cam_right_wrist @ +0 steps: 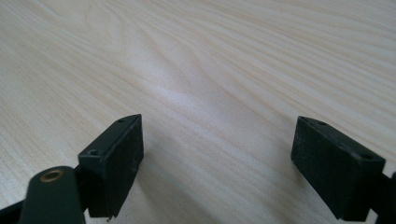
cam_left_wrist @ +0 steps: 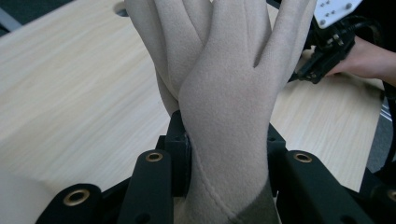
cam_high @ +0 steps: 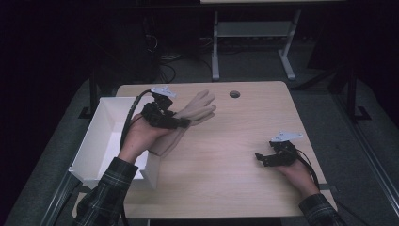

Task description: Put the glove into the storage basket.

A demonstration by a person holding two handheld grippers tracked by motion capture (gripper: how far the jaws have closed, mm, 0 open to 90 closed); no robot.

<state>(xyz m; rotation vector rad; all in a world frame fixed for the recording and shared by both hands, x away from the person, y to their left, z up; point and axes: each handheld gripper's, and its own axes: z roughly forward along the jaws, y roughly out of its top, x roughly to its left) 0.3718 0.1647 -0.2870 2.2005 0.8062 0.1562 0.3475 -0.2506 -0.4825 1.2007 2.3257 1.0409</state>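
Nearest the person, two forearms in plaid sleeves came in from the bottom edge of the high view, one gripper per hand. Right gripper (cam_high: 261,158) sat low on the table (cam_high: 226,188) at the near right, jaws wide apart w/ nothing btwn them; the right gripper view had bare wood grain in the gap. Left gripper (cam_high: 184,123) was up off the table, just right of the white box (cam_high: 104,123), jaws clamped partway on a beige glove (cam_high: 200,107), gripped near the wrist/palm w/ fingers sticking out beyond the pads. In the left gripper view the glove (cam_left_wrist: 224,93) looked like soft fleecy fabric, maybe two layers overlapped, can't tell if it's one glove or a pair. Probably very light, floppy, not fragile, not slippery: it'd sag and swing, so best taken across the palm or cuff, not by a fingertip. Farther off, one small dark round hole (cam_high: 234,94) sat in the tabletop. Count: 2 grippers, 1 box, 1 table, 1 glove bundle, 1 hole.
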